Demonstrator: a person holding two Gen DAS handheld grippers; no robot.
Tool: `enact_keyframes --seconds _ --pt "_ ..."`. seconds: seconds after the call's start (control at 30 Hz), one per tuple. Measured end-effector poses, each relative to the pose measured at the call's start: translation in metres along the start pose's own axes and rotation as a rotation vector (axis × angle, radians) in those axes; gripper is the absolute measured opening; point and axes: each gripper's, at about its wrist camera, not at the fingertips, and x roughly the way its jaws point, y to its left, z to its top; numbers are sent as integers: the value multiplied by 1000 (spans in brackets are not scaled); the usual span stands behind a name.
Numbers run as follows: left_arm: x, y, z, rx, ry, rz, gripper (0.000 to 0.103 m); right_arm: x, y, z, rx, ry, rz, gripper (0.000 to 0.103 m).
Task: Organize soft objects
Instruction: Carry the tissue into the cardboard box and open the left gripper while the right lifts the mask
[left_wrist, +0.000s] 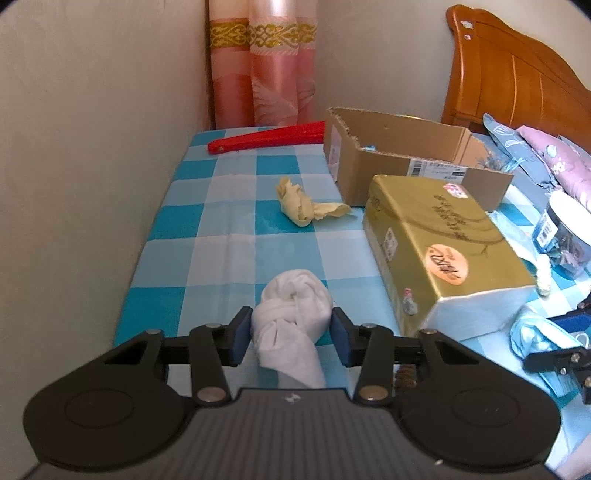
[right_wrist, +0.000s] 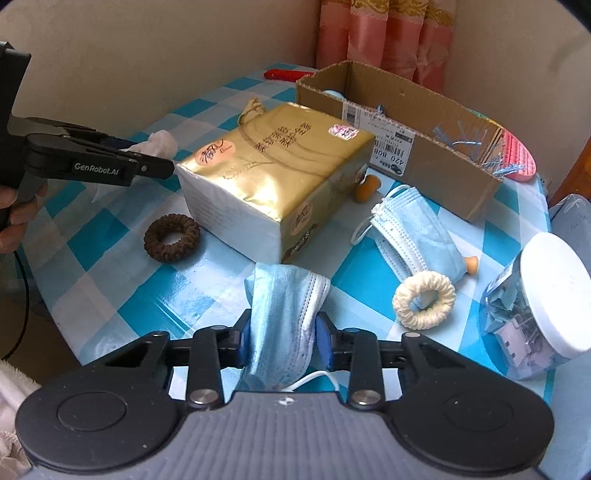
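Note:
My left gripper (left_wrist: 291, 332) is shut on a knotted white cloth (left_wrist: 295, 314), low over the blue checked tablecloth (left_wrist: 221, 192); it also shows from the side in the right wrist view (right_wrist: 162, 166). My right gripper (right_wrist: 283, 332) is shut on a folded blue face mask (right_wrist: 284, 310) near the table's front. A crumpled yellow cloth (left_wrist: 299, 203) lies ahead of the left gripper. A second face mask (right_wrist: 413, 229), a cream scrunchie (right_wrist: 424, 300) and a brown scrunchie (right_wrist: 171, 238) lie on the table. An open cardboard box (right_wrist: 424, 151) stands at the back.
A gold tissue pack (right_wrist: 273, 177) sits mid-table between the grippers. A clear jar with a white lid (right_wrist: 546, 306) lies at the right. A red object (left_wrist: 266, 138) lies at the back by the curtain. A wall runs along the left; a wooden headboard (left_wrist: 517, 74) is at right.

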Motion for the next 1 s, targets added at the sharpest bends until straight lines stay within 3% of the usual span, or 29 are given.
enact_keyframes --seconds 0.3,0.53,0.73,1.0 --pt "-40 -14 16 34 -65 -35 44 -26 -13 -1 -6 -59 -13 38" --pt "-56 -35 58 94 -147 -93 44 -43 -28 4 -14 -113 -20 38" --pt "-35 -61 111 136 -185 -152 44 -55 -42 5 -18 -152 -39 38" --pt "34 -87 186 152 -145 -158 44 -64 -57 7 -11 -183 -67 38"
